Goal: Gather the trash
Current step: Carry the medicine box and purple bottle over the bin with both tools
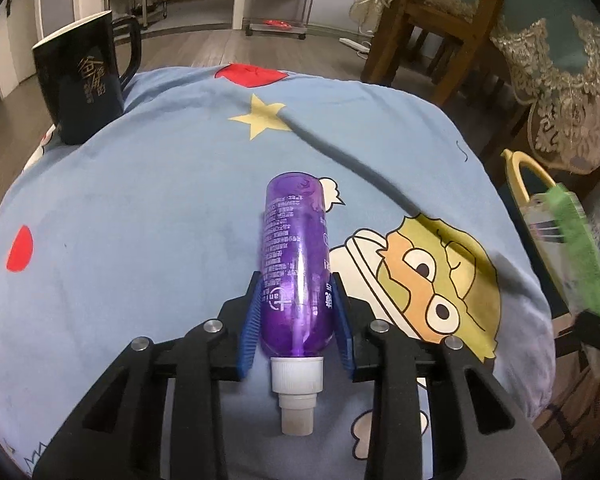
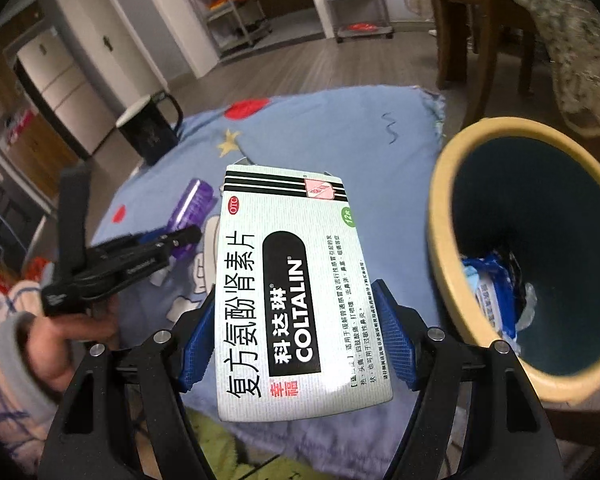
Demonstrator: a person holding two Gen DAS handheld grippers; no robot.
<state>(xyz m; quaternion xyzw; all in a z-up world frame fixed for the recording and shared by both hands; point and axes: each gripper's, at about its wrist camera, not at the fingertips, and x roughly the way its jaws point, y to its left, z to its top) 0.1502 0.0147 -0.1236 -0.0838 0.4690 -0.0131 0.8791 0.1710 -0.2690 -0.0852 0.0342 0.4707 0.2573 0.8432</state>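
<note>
Mostly a blue cartoon cloth [image 1: 160,208] hides the desk. Beside its right edge a bin [image 2: 440,216] holds blurred wrappers. Right hand-held gripper [image 2: 296,332] clamps a white medicine box [image 2: 292,300]; left hand-held gripper [image 1: 296,320] pinches a purple bottle [image 1: 292,248], its far end cut off.

A clear purple plastic bottle [image 1: 294,264] with a white ribbed cap lies on its side on the blue cartoon-print cloth of the tabletop [image 1: 140,208], cap end toward the camera, printed label up. A flat white medicine box [image 2: 290,300] printed "COLTALIN", with black stripes across its far end, is lifted above the cloth, face up, just beside the bin. The round bin [image 2: 444,240] has a cream rim and dark teal inside, with a crumpled blue-and-white wrapper [image 2: 490,292] at its bottom
</note>
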